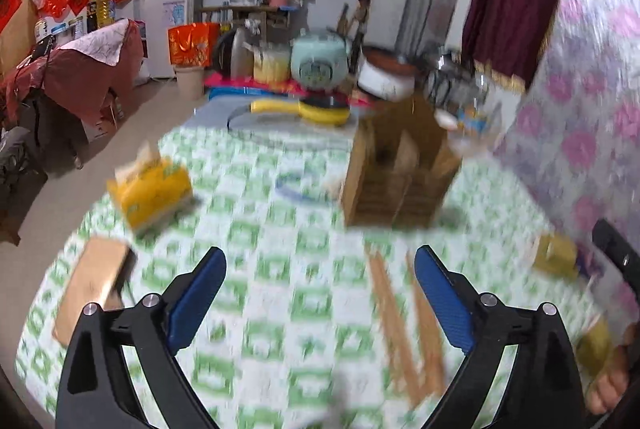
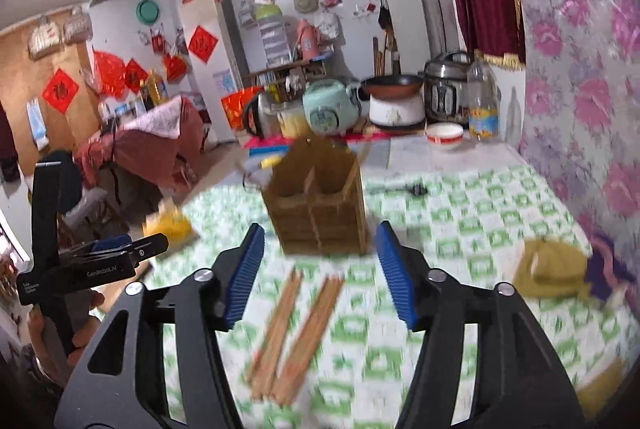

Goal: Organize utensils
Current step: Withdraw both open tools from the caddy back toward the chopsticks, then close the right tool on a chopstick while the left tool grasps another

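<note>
Wooden chopsticks (image 2: 296,329) lie in two bundles on the green-checked tablecloth (image 2: 480,229), between my right gripper's open jaws. They also show in the left wrist view (image 1: 408,325), just inside the right finger. A wooden utensil holder (image 2: 320,205) with compartments stands upright beyond them; it also shows in the left wrist view (image 1: 396,173). My right gripper (image 2: 320,273) is open and empty, above the chopsticks. My left gripper (image 1: 320,301) is open and empty, over bare cloth left of the chopsticks. The left gripper's body (image 2: 92,261) shows in the right wrist view.
A yellow tissue box (image 1: 152,189) and a cardboard box (image 1: 92,285) lie left. A yellow cloth (image 2: 552,269) lies right. A rice cooker (image 2: 328,109), pots, a bowl (image 2: 444,137) and a bottle (image 2: 484,105) crowd the table's far end. A floral wall (image 2: 580,69) borders the right side.
</note>
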Demonstrator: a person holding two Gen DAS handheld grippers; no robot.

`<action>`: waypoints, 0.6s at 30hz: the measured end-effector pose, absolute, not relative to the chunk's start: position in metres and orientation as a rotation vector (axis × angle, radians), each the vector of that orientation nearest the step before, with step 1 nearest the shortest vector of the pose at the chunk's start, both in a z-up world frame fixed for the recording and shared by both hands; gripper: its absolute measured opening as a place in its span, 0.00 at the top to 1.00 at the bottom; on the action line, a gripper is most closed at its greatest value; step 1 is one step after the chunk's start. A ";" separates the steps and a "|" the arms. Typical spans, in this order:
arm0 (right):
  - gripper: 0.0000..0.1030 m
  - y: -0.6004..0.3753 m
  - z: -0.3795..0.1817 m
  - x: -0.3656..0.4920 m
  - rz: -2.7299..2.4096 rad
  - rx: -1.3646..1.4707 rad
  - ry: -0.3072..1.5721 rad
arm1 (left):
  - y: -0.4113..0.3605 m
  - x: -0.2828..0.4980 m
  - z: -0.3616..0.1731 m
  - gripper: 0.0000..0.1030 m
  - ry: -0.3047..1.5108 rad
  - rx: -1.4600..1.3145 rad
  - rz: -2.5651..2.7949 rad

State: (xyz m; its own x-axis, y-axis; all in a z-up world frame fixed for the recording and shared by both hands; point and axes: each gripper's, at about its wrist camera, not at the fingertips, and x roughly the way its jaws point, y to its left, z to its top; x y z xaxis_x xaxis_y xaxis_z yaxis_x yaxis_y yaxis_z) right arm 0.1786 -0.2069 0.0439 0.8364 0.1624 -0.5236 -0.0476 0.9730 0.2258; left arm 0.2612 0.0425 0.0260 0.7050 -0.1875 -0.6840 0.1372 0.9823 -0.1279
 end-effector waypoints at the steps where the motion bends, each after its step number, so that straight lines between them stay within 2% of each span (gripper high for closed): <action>1: 0.42 -0.206 0.033 0.173 0.104 0.202 0.588 | 0.041 0.255 0.014 0.09 0.786 -0.057 -0.183; 7: 0.40 -0.204 -0.027 0.162 0.090 0.176 0.706 | 0.029 0.224 -0.054 0.09 0.909 0.022 -0.254; 18: 0.31 -0.206 -0.075 0.170 0.104 0.243 0.816 | -0.005 0.215 -0.086 0.09 0.970 0.162 -0.360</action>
